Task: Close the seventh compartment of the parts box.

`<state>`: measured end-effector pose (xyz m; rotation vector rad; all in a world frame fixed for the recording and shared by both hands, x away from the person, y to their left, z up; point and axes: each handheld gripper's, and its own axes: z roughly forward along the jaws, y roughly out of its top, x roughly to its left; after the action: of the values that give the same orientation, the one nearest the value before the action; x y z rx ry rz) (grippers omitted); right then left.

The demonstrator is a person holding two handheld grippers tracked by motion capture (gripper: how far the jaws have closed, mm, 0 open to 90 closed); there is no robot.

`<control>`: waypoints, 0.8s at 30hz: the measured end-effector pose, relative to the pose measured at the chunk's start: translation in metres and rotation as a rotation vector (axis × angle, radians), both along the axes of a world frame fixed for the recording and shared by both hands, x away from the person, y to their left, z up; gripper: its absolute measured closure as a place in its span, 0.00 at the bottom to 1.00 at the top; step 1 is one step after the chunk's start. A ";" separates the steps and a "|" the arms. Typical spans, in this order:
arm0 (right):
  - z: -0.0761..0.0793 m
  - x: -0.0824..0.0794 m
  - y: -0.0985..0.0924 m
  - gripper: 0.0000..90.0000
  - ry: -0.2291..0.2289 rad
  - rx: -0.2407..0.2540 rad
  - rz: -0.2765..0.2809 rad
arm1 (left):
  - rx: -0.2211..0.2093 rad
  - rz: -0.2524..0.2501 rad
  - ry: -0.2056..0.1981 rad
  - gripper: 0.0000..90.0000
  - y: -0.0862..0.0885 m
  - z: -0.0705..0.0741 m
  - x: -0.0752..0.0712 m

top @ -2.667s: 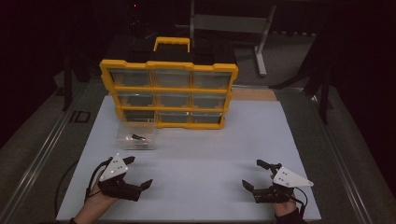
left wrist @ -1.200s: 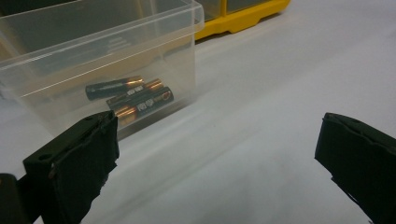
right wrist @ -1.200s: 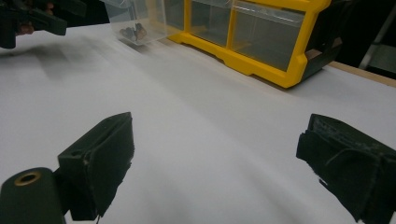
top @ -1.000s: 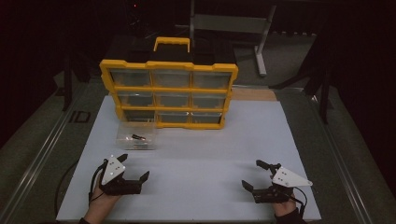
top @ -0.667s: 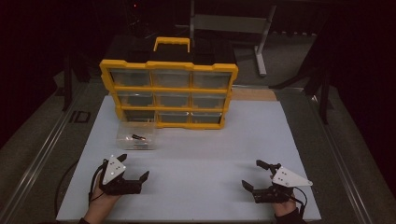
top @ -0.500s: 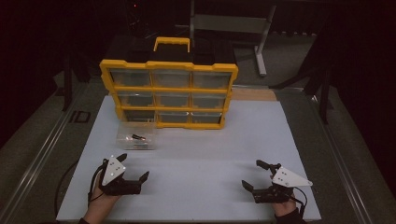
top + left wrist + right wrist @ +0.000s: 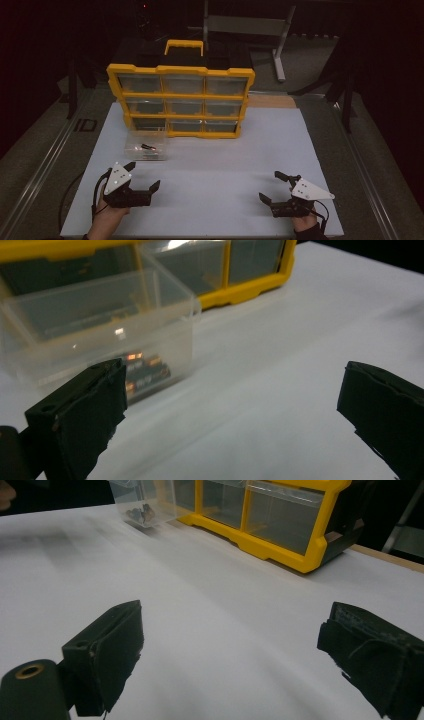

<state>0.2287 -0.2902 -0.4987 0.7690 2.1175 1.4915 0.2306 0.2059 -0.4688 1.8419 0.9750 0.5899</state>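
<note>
A yellow parts organizer (image 7: 181,100) with clear drawers stands upright at the back of the white mat (image 7: 215,170). One clear drawer bin (image 7: 146,145) sits pulled out on the mat in front of its lower left corner, with small dark parts inside (image 7: 145,372). My left gripper (image 7: 142,176) rests on the mat just short of that bin, open and holding nothing. Near the front right, my right gripper (image 7: 270,186) stands open and holds nothing. The organizer (image 7: 265,515) and the bin (image 7: 145,500) lie far ahead in the right gripper view.
A metal rail (image 7: 45,165) runs along the mat's left side. A dark stand with a grey base (image 7: 280,45) rises behind the organizer. Bare mat lies between the two grippers.
My left gripper has crept slightly forward and turned a little toward the clear bin. The right gripper has stayed put.
</note>
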 end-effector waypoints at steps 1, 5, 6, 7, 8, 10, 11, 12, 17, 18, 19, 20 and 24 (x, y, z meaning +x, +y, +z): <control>0.000 0.000 0.000 0.10 0.001 0.000 -0.001 | 0.008 -0.011 -0.009 0.00 -0.003 0.009 -0.001; 0.000 0.000 0.000 0.10 0.000 0.000 -0.001 | 0.011 -0.019 -0.024 0.00 -0.009 0.023 -0.002; 0.000 0.000 0.000 0.10 0.000 0.000 -0.001 | 0.009 -0.018 -0.032 0.00 -0.012 0.029 -0.002; 0.000 0.000 0.000 0.10 0.000 0.001 -0.002 | 0.003 -0.019 -0.036 0.00 -0.013 0.032 -0.001; 0.000 0.000 0.000 0.10 0.000 0.001 -0.002 | 0.001 -0.012 -0.039 0.00 -0.015 0.035 0.000; 0.001 0.000 0.000 0.10 -0.001 0.002 -0.002 | 0.008 0.006 -0.042 0.00 -0.019 0.039 0.001; 0.001 0.000 0.000 0.10 -0.002 0.001 -0.002 | 0.005 0.015 -0.046 0.00 -0.021 0.040 0.001; 0.001 0.000 0.000 0.10 -0.002 0.003 -0.002 | 0.010 0.024 -0.051 0.00 -0.023 0.041 0.002; 0.001 0.000 -0.001 0.10 -0.003 0.005 -0.001 | 0.011 0.068 -0.082 0.00 -0.029 0.035 0.003; 0.001 0.000 -0.001 0.10 -0.003 0.006 -0.001 | 0.013 0.069 -0.076 0.00 -0.030 0.033 0.004; 0.001 0.000 -0.001 0.10 -0.003 0.006 -0.001 | 0.016 0.078 -0.073 0.00 -0.030 0.030 0.005; 0.001 0.000 -0.001 0.10 -0.003 0.007 -0.001 | 0.013 0.080 -0.068 0.00 -0.031 0.027 0.005; 0.001 0.000 0.000 0.10 -0.004 0.005 0.000 | 0.000 0.063 -0.024 0.00 -0.032 0.014 0.010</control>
<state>0.2284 -0.2906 -0.4980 0.7671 2.1120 1.4972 0.2401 0.1741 -0.4550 1.8059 1.0197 0.6488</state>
